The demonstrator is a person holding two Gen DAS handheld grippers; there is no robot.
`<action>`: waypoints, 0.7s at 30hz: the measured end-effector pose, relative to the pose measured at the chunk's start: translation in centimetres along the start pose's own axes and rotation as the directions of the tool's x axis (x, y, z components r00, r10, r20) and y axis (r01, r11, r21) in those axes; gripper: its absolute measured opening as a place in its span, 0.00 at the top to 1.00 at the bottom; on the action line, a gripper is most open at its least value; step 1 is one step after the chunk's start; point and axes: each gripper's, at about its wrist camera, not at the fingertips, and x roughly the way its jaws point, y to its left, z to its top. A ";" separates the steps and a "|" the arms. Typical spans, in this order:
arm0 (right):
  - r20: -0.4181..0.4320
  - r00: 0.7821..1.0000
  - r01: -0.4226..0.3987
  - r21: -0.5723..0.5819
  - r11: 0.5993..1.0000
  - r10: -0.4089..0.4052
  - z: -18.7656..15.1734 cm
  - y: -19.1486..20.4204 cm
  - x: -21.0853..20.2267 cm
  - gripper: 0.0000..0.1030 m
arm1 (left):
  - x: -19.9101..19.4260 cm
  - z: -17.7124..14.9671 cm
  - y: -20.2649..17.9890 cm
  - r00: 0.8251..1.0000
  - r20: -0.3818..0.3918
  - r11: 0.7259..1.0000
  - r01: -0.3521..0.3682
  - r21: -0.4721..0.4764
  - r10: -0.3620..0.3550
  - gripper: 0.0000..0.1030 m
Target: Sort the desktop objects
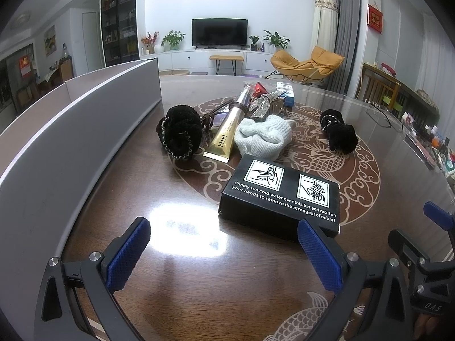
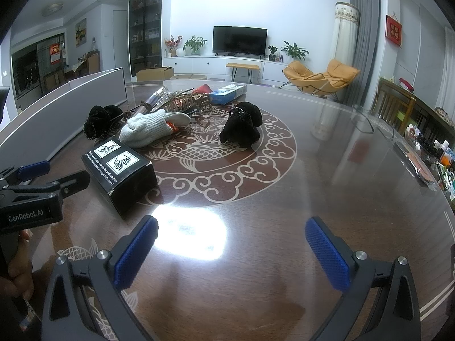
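- The objects to sort lie in a loose cluster on the glossy brown counter [image 1: 184, 289], over its inlaid fish and cloud pattern.
- Nearest the left claw [image 1: 224, 253] is a black box [image 1: 280, 196] printed with white text and two drawings; it lies flat, just ahead of the claw's right pad.
- Behind the box sits a pale knitted glove [image 1: 263, 136], touching a gold tube [image 1: 227, 133] that lies beside it at a slant.
- A black scrunchie with a chain trim [image 1: 179, 133] rests left of the tube; a second black scrunchie [image 1: 338, 133] lies apart on the right.
- Further back, a glittery hair clip [image 1: 264, 102], a red packet [image 1: 260, 88] and a blue and white box [image 1: 285, 91] crowd together.
- A grey bin [image 1: 85, 130] stands along the left side of the cluster; only its outer wall shows, so its contents cannot be told.
- The left claw hovers low over the counter with its blue pads spread wide, holding nothing.
- The right claw [image 2: 231, 253] is likewise spread wide and empty, over bare counter to the right of the black box.
- In the right wrist view, a hand [image 2: 17, 272] grips the handle of the left claw at the frame's left edge.
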 end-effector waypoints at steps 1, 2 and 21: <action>0.000 1.000 -0.001 0.000 1.000 0.001 0.0 0.0 0.0 0.00 | 0.0 0.0 0.0 1.000 0.000 1.000 0.001 -0.001 -0.001 0.00; 0.000 1.000 -0.001 0.001 1.000 0.001 0.0 0.0 0.0 0.00 | 0.0 0.0 0.1 1.000 -0.001 1.000 0.002 -0.002 -0.002 0.00; 0.000 1.000 -0.002 0.001 1.000 0.002 0.0 0.0 0.0 0.00 | 0.1 0.0 0.4 1.000 -0.008 1.000 0.013 -0.022 -0.013 0.00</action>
